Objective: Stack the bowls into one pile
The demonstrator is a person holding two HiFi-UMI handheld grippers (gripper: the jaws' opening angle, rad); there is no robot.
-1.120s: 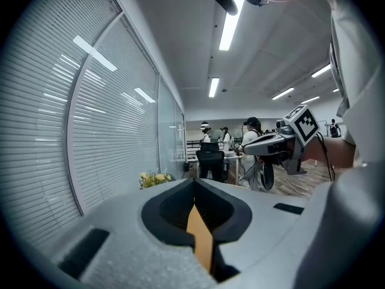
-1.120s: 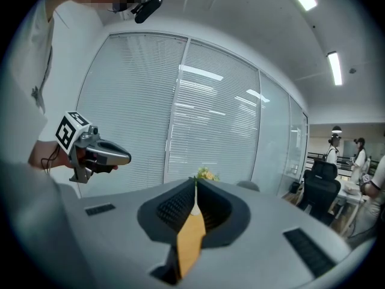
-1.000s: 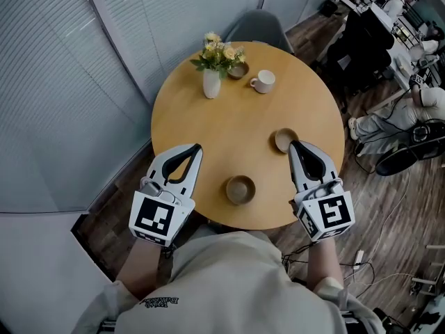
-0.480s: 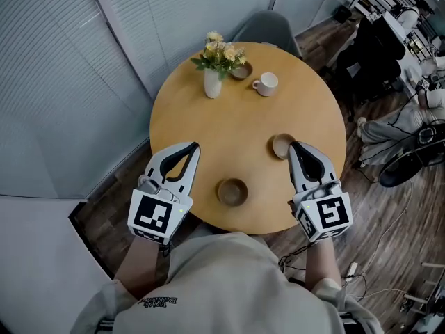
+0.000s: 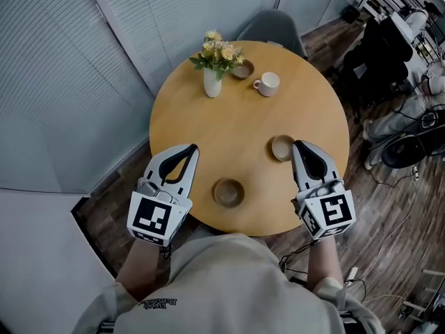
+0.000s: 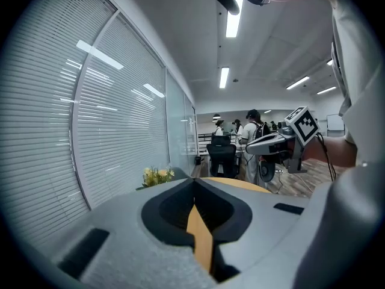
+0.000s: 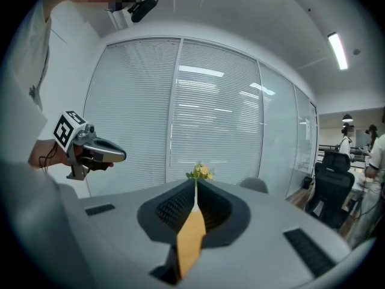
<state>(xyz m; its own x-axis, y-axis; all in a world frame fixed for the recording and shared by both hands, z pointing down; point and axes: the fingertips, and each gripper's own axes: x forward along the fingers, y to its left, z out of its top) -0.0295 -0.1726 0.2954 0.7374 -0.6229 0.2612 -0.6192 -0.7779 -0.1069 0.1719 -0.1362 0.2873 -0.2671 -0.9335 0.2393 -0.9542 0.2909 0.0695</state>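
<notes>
Three small brown bowls stand apart on the round wooden table (image 5: 208, 127): one near the front edge (image 5: 228, 193), one at mid right (image 5: 282, 147), one at the back (image 5: 243, 69) behind the flowers. My left gripper (image 5: 192, 147) (image 6: 194, 181) hovers over the table's front left edge, shut and empty, left of the near bowl. My right gripper (image 5: 297, 144) (image 7: 195, 180) is shut and empty, its tip just right of the mid-right bowl; whether it touches is unclear. Neither gripper view shows a bowl.
A white vase with yellow flowers (image 5: 213, 81) and a white cup (image 5: 266, 83) stand at the table's far side. A grey chair (image 5: 272, 26) is tucked in behind. Blinds and glass walls close the left; people and office chairs are at the right.
Both grippers have drifted slightly over the table's front edge and stay shut. The head view has shifted a little. No bowl has been touched.
</notes>
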